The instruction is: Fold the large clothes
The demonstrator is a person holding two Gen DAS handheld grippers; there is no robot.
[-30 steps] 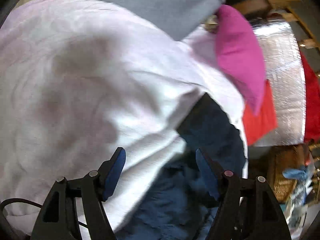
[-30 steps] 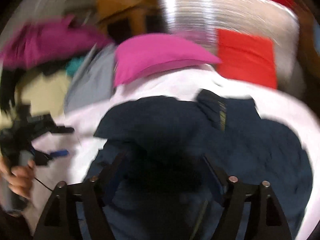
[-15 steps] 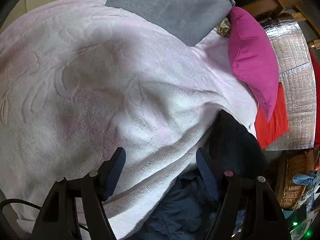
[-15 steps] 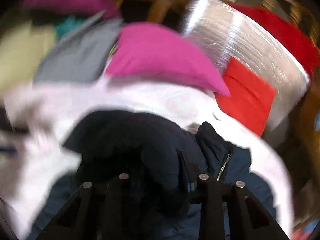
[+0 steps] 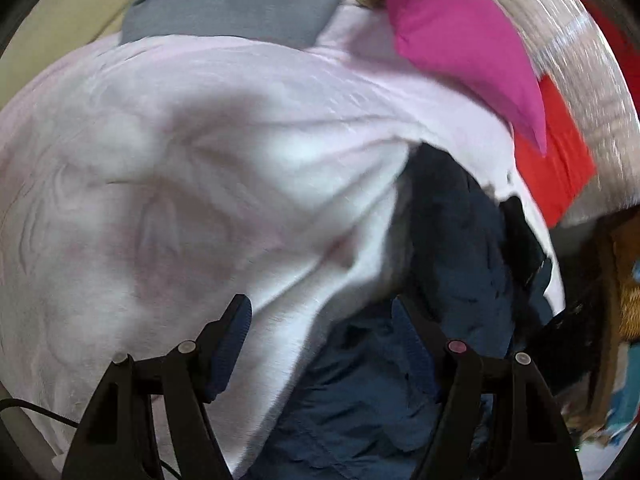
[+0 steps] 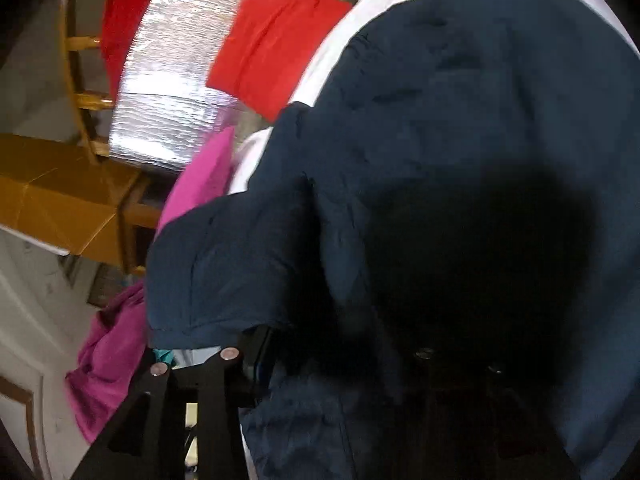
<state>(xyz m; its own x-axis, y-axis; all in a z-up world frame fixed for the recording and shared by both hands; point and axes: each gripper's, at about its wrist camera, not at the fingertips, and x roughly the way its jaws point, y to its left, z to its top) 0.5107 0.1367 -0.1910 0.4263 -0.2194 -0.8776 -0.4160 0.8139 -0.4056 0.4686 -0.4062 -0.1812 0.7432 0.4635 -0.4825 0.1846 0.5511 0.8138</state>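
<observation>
A dark navy jacket (image 5: 452,240) lies on a pale pink-white towel-like cover (image 5: 168,184). My left gripper (image 5: 320,340) is open and empty, hovering over the cover's edge where the jacket's lower part (image 5: 360,408) begins. In the right wrist view the jacket (image 6: 460,128) fills most of the frame. My right gripper (image 6: 340,360) is shut on a bunch of the jacket's fabric, which drapes over the fingers and hides the right one. The view is tilted sideways.
A magenta pillow (image 5: 460,40), a grey garment (image 5: 240,0), a red cloth (image 5: 560,160) and silver foil sheeting (image 5: 580,60) lie beyond the cover. The right wrist view shows a wooden chair (image 6: 84,92), a yellow box (image 6: 52,196) and magenta cloth (image 6: 108,360).
My right gripper closed on the jacket, then lifted and rolled sideways with the fabric. My left gripper stayed open and drifted slightly over the cover.
</observation>
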